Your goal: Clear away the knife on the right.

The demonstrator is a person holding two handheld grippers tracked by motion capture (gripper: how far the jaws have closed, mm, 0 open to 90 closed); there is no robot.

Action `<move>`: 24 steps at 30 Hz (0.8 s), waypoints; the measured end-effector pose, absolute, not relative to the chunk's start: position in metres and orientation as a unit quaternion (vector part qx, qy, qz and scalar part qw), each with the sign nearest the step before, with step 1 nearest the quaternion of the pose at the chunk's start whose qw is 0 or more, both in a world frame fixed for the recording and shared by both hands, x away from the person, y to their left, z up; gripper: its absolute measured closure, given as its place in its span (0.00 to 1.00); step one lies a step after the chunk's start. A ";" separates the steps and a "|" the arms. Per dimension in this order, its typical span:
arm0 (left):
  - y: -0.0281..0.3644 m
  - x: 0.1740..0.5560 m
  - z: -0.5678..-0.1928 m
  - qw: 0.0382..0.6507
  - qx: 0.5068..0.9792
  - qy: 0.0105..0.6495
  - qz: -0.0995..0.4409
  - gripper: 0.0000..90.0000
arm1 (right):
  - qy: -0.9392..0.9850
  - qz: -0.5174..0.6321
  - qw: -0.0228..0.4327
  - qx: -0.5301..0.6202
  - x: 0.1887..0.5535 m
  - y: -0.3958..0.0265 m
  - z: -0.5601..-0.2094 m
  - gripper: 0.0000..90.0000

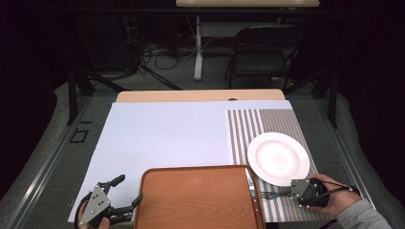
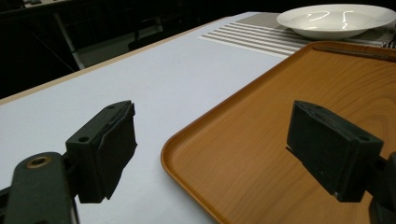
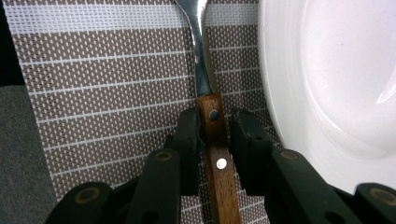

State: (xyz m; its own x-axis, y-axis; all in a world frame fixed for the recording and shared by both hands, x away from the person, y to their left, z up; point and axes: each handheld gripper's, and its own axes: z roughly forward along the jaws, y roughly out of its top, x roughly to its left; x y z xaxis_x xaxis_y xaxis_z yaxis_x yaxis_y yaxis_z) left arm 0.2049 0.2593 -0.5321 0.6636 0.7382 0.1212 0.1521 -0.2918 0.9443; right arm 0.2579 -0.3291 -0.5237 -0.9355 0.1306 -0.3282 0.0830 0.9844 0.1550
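A fork (image 1: 270, 194) with a wooden handle lies on the striped placemat (image 1: 267, 124), just in front of the white plate (image 1: 278, 158). My right gripper (image 1: 288, 194) straddles that handle. In the right gripper view the fork (image 3: 201, 70) runs up between the jaws of this gripper (image 3: 214, 135). The left pad touches the wood and a thin gap shows at the right pad, so it is open. My left gripper (image 1: 129, 190) stands open at the near left corner of the brown tray (image 1: 196, 200), and in its own view this gripper (image 2: 215, 154) has the tray's rim (image 2: 187, 140) between its jaws, untouched.
A knife (image 1: 250, 183) lies along the tray's right edge. A white sheet (image 1: 162, 133) covers the table's left and middle. The plate (image 3: 327, 70) sits close to the right jaw. A folding chair (image 1: 262, 52) stands beyond the table's far edge.
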 end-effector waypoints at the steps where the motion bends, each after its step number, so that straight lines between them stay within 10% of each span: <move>1: 0.259 0.205 -0.532 0.516 0.752 0.296 0.284 0.17 | 0.982 0.067 0.170 0.050 0.259 -0.329 -0.524 0.81; 24: 0.259 0.205 -0.532 0.515 0.752 0.297 0.284 0.17 | 0.985 0.048 0.163 0.024 0.259 -0.325 -0.527 0.86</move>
